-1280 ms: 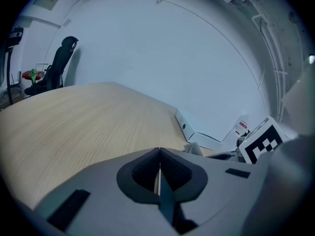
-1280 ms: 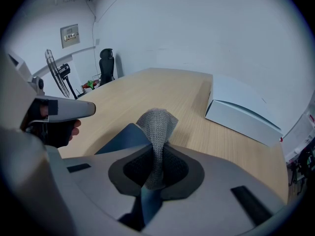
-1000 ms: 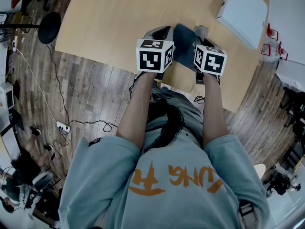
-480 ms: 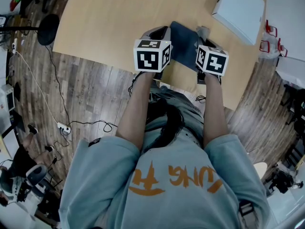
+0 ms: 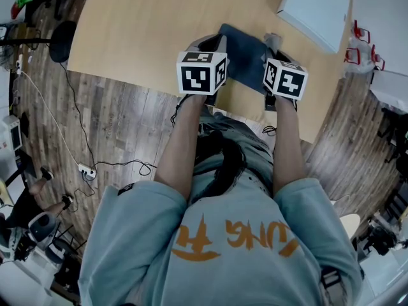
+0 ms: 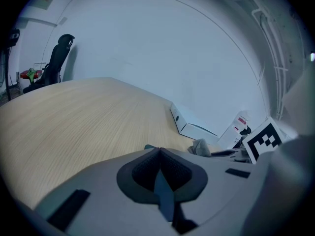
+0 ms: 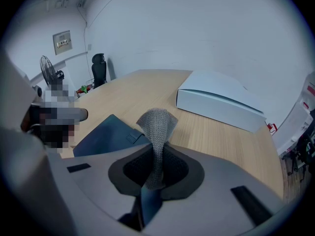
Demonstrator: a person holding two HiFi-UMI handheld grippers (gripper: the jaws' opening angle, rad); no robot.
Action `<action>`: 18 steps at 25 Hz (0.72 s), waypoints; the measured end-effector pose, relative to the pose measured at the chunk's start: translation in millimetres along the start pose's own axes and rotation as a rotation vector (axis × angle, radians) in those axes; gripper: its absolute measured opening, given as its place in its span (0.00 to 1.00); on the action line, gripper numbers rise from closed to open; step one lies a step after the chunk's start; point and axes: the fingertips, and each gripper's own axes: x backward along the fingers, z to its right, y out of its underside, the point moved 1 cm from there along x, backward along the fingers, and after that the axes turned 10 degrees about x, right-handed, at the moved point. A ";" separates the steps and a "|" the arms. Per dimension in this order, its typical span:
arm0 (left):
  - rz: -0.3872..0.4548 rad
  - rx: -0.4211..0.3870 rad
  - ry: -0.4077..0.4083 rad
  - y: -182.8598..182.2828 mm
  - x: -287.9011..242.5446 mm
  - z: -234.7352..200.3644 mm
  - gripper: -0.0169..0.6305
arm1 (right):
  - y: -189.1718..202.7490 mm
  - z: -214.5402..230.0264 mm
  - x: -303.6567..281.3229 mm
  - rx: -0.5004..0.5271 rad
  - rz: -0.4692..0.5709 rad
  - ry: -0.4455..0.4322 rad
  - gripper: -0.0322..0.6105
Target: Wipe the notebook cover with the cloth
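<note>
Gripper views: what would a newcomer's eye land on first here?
The grey mesh cloth stands up out of the right gripper, whose jaws are shut on it. The dark blue notebook, at the wooden table's near edge, is pinched by its side in the left gripper. A white box sits beyond.

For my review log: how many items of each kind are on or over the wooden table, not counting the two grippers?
1 dark blue notebook
1 grey knitted cloth
1 white flat box
Total: 3
</note>
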 end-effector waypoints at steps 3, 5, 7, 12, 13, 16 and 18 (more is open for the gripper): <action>0.000 -0.002 0.001 2.0 -0.9 5.5 0.05 | 4.9 5.1 3.2 -0.005 0.000 0.001 0.10; -0.002 -0.007 0.004 3.7 -3.2 11.0 0.05 | 8.0 9.9 5.0 -0.010 -0.001 0.004 0.10; -0.007 -0.013 0.008 6.7 -5.9 16.9 0.05 | 11.9 15.4 6.3 -0.015 -0.002 0.006 0.10; -0.014 -0.023 0.016 14.7 -9.1 31.0 0.05 | 23.1 27.5 12.2 -0.027 -0.005 0.014 0.10; -0.014 -0.025 0.018 16.3 -9.6 33.6 0.05 | 25.6 29.7 13.4 -0.030 -0.005 0.016 0.10; -0.014 -0.031 0.024 20.7 -10.3 40.9 0.05 | 31.9 36.5 17.2 -0.042 -0.004 0.022 0.10; -0.011 -0.032 0.021 22.2 -9.6 43.8 0.05 | 35.5 43.1 20.1 -0.051 -0.008 0.031 0.10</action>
